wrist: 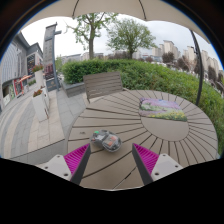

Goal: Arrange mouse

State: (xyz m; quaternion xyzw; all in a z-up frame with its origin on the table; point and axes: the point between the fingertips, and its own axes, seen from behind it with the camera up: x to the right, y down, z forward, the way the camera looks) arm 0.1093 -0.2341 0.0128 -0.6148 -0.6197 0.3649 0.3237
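A small grey and dark mouse [105, 141] lies on the round wooden slatted table [150, 135], just ahead of my fingers and nearer the left one. A mouse mat with a green landscape print [163, 108] lies flat further away on the table, beyond the right finger. My gripper [112, 160] is open, its two magenta pads wide apart, and nothing is held between them. The mouse rests on the table by itself.
The table's left edge runs close to the left finger. Beyond it are a wooden deck [25, 125], a wooden bench back [103, 84], a green hedge [150, 75] and trees. A parasol pole [196, 62] stands at the right.
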